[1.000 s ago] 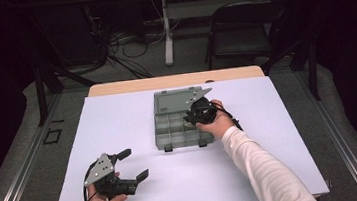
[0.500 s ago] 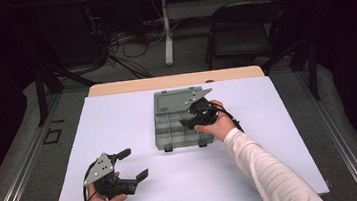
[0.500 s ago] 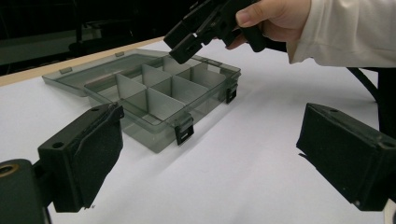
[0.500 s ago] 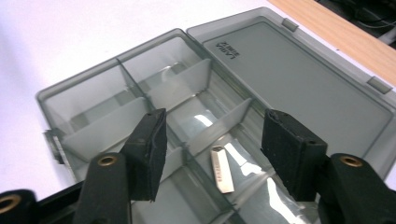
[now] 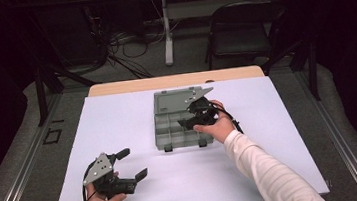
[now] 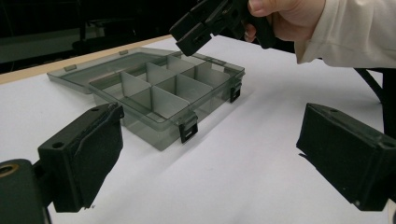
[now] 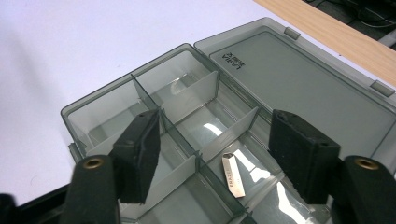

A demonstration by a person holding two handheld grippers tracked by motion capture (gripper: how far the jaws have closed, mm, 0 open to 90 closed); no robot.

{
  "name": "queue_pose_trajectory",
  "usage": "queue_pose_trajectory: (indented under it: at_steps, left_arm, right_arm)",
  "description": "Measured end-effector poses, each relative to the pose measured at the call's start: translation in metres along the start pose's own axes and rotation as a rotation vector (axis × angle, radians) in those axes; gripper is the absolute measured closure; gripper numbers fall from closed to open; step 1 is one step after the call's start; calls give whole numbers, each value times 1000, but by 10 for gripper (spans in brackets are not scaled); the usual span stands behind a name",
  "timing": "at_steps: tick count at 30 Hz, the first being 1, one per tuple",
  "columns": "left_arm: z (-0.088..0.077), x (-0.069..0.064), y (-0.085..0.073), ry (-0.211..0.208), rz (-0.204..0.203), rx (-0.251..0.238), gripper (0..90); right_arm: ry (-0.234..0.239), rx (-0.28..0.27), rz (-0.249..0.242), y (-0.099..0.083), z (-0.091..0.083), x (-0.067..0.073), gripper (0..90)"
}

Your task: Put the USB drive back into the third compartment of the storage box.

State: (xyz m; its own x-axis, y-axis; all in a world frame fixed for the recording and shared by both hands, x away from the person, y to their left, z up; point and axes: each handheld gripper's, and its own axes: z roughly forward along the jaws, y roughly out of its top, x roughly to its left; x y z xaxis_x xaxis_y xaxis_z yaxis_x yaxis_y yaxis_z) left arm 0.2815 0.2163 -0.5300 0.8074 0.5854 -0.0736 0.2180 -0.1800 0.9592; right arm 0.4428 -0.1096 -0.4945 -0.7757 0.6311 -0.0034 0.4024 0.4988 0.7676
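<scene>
A grey see-through organizer box (image 5: pixel 174 131) sits mid-table, its lid (image 5: pixel 179 101) folded flat behind it. The right gripper view looks down into the box (image 7: pixel 116 100) with its dividers. A small flat silver metal piece (image 7: pixel 232 176) lies in one compartment. My right gripper (image 7: pixel 217 135) hovers open just above that compartment, holding nothing. From above, the right gripper (image 5: pixel 192 114) is over the box's right half. My left gripper (image 5: pixel 132 163) rests open near the front left of the table. Its own view has it (image 6: pixel 215 154) facing the box (image 6: pixel 163 93) and the right gripper (image 6: pixel 205 25).
A white sheet (image 5: pixel 119 127) covers the wooden table (image 5: pixel 174 81). Beyond the table's far edge stand a black folding chair (image 5: pixel 245 33) and a tangle of cables on the floor (image 5: pixel 126 55). Bare white surface surrounds the box on all sides.
The right hand and gripper have shifted slightly left and toward the front over the box. The left gripper has stayed in place.
</scene>
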Motion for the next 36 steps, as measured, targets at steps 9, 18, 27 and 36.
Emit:
queue_pose_trajectory:
  at_steps: [9,18,27,36]
  left_arm:
    - [0,-1,0,-2,3,3,66]
    - [2,0,0,-6,4,3,66]
    - [2,1,0,-4,-4,1,66]
    - [3,1,1,-7,-7,-4,65]
  right_arm:
    - [-13,-33,9,-2,-8,7,272]
    - [-26,-109,27,-7,-15,12,224]
    - [-10,-166,41,-18,-27,23,197]
    - [28,-209,45,-24,-49,43,153]
